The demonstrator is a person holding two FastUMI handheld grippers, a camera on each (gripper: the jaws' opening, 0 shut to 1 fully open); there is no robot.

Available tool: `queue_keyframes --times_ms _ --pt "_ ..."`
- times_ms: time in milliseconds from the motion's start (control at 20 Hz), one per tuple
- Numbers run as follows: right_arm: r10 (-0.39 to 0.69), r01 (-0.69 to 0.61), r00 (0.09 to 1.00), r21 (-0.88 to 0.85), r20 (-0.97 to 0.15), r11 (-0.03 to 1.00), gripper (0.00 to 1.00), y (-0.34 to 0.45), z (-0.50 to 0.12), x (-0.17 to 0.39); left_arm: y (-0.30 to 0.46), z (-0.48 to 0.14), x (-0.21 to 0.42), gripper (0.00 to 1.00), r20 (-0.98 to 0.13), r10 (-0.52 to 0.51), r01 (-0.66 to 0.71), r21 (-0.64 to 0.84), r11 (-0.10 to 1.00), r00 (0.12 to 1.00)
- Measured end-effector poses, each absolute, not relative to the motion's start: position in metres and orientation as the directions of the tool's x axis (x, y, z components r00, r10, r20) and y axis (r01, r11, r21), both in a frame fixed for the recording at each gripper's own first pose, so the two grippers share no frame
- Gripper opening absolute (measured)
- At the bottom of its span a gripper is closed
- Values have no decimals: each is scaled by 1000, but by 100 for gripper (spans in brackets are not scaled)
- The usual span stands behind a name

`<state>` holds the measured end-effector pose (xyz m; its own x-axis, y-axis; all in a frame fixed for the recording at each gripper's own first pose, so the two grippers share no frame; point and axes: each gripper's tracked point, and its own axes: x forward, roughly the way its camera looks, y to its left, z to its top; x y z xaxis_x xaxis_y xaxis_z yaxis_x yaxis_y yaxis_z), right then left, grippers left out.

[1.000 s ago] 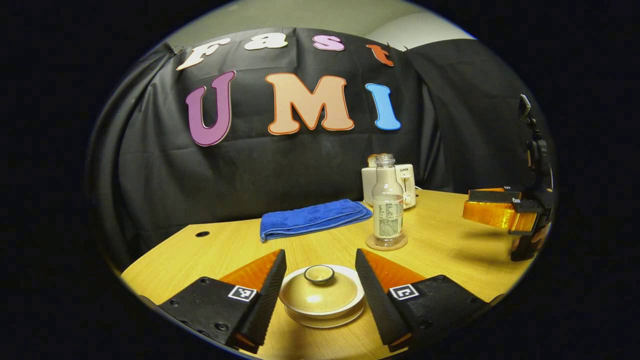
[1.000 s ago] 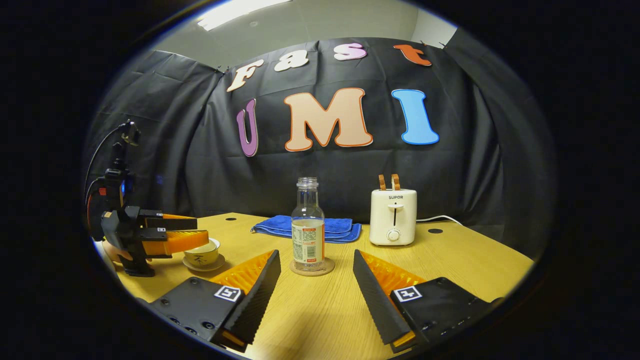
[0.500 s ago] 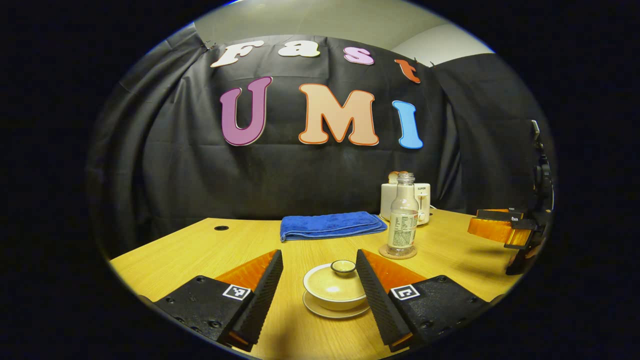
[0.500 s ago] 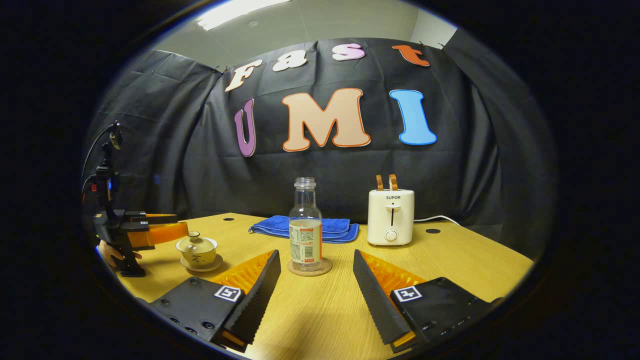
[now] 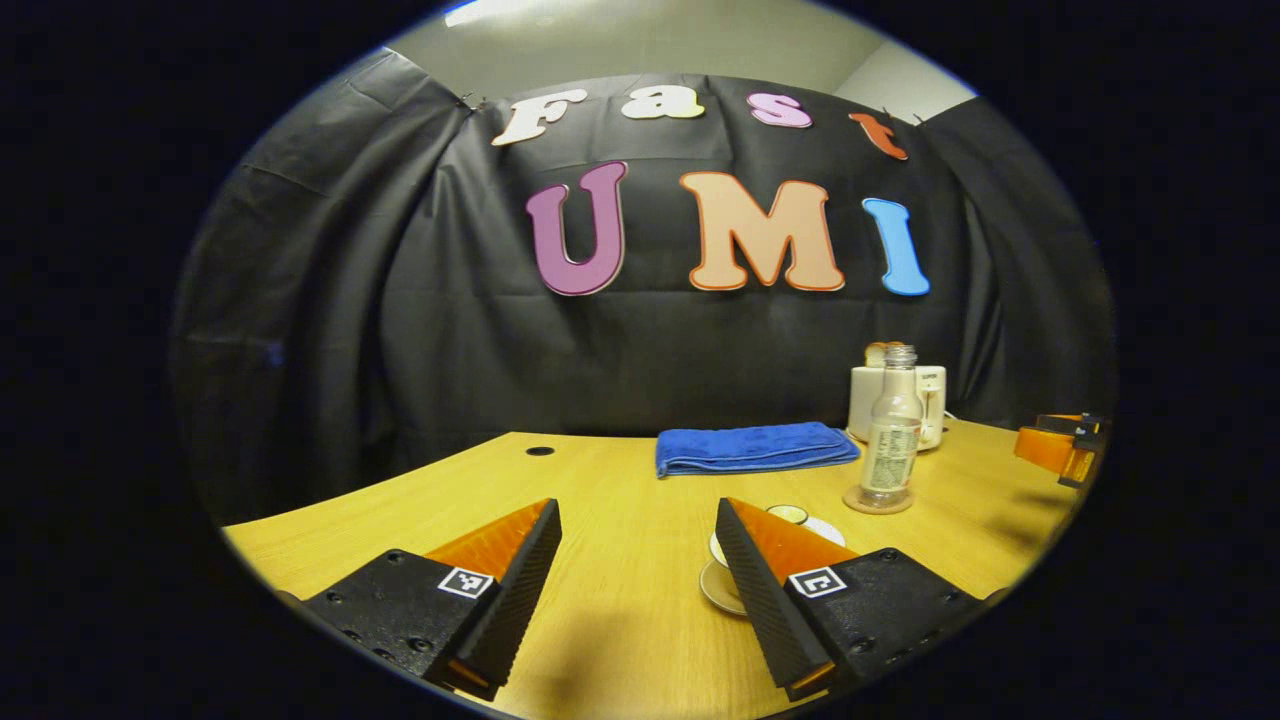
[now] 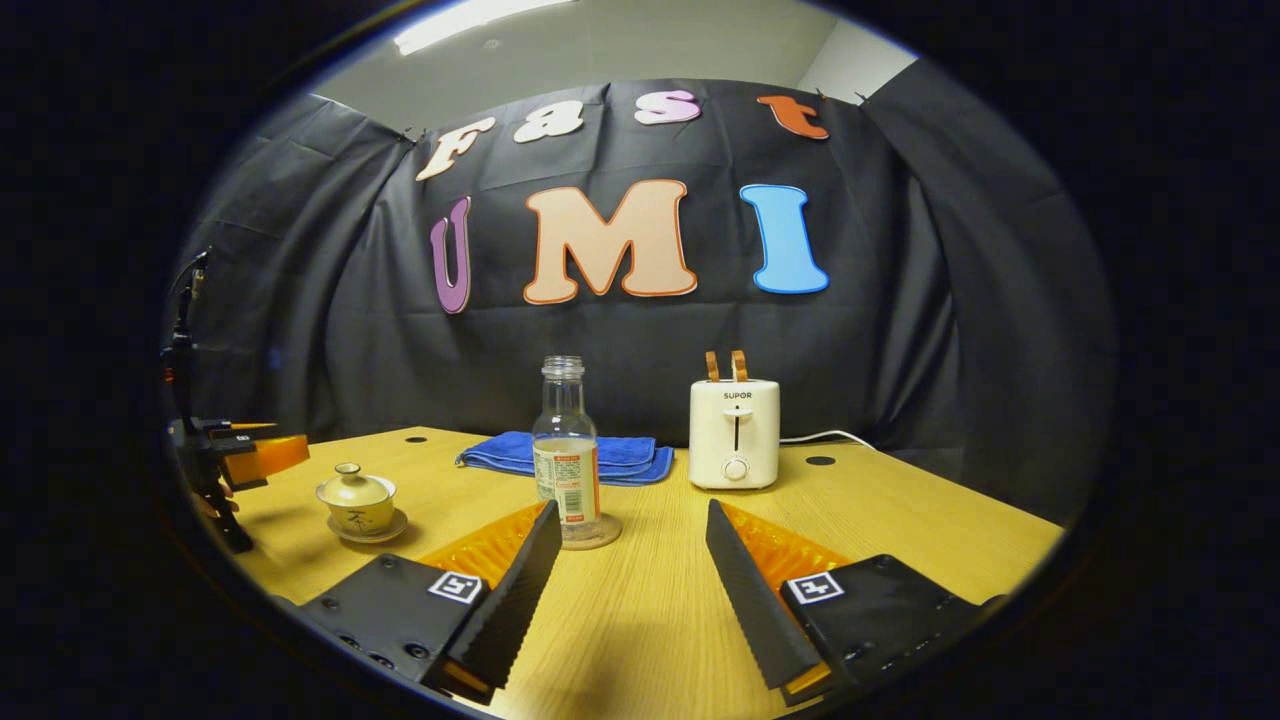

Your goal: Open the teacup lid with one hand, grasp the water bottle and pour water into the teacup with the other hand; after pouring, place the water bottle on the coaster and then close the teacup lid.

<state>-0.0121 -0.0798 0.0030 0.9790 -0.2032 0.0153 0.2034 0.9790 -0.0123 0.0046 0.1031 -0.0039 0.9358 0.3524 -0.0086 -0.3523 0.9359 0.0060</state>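
Wooden table held the lidded teacup beside the bottle on its coaster; both grippers, left and right, gaped empty, so the left should probably centre over the lid knob.

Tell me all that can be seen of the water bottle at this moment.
The water bottle is clear, plastic-looking, with a narrow neck, no cap on its mouth and a printed label round its lower body. It stands upright on a round coaster on the wooden table, in front of the blue towel. No jaws touch it.
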Motion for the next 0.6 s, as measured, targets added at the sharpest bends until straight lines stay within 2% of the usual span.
queue_keyframes --times_ms 150,500,550,600 --pt "-210 210 978 -12 16 978 94 -82 3 -13 112 -4 0 91 -10 399 -399 7 917 917" --pt "-210 210 978 -12 16 978 94 -82 2 -14 111 -3 1 92 -9 400 -400 6 917 916" --pt "-210 210 978 -12 16 978 91 -81 3 -14 111 -3 1 91 -10 400 -400 6 916 916" --pt "-210 210 978 -12 16 978 94 -81 3 -14 111 -3 1 91 -10 400 -400 6 916 916"
